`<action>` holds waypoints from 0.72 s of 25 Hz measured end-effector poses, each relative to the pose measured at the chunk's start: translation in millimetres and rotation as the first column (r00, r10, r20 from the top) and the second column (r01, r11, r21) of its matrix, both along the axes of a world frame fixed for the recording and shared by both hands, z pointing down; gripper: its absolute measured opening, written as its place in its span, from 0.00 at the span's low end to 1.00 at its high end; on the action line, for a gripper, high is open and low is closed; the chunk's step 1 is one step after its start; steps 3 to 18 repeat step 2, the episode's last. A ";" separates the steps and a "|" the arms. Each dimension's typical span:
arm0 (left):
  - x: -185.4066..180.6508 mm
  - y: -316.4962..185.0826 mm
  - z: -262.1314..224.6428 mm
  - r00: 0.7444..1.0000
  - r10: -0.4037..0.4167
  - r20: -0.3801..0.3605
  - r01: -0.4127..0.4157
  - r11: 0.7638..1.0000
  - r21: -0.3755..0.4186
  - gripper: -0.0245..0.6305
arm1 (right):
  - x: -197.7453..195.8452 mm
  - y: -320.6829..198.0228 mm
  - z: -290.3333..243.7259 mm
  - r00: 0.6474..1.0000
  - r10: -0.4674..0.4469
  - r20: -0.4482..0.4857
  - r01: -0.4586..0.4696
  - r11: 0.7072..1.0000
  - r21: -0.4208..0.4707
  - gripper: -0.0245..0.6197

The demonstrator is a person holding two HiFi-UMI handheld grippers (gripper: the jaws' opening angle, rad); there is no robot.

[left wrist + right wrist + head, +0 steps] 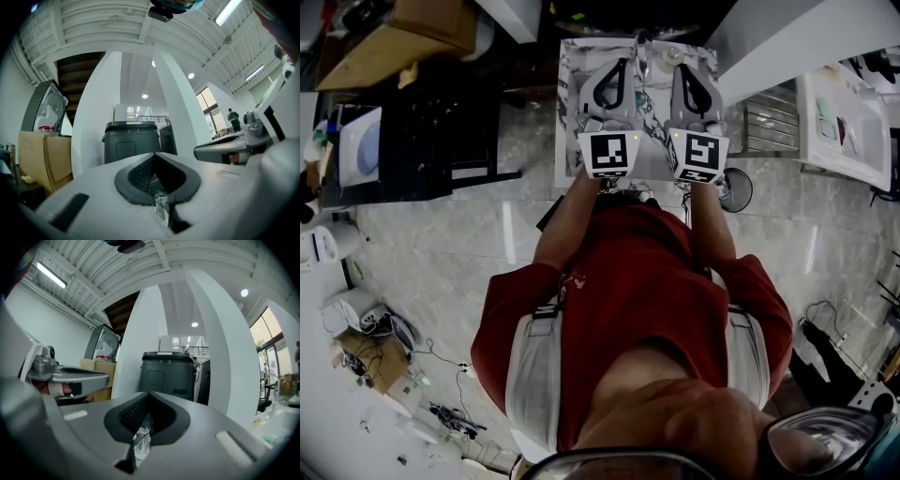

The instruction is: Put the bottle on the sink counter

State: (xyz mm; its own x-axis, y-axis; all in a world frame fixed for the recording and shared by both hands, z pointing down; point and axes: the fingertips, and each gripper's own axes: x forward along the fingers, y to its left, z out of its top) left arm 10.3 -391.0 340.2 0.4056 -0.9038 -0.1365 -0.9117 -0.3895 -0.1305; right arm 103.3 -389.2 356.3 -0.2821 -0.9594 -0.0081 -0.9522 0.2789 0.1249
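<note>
I cannot make out a bottle in any view. In the head view my left gripper (pixel 617 67) and right gripper (pixel 686 70) are held side by side, level, in front of the person's chest, over a pale steel sink counter (pixel 568 112). Both are shut, jaws pressed together with nothing between them. In the left gripper view the left gripper (pixel 155 155) points at a dark grey bin (pixel 130 143), and the right gripper's body (pixel 234 150) shows at the right. The right gripper view has the right gripper (pixel 149 394) facing the same bin (pixel 168 373).
A white column (pixel 220 352) stands just right of the bin. Cardboard boxes (pixel 44 159) sit at the left, and a black crate and table (pixel 431 131) lie left of the counter. A white tray table (pixel 844 122) is at the right. Cables lie on the tiled floor (pixel 441 281).
</note>
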 end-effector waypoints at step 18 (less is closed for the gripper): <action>0.3 -0.7 1.0 1.000 -0.001 0.001 0.001 1.000 -0.010 0.04 | 1.2 -0.9 0.1 1.000 0.003 0.000 -0.003 1.000 -0.001 0.04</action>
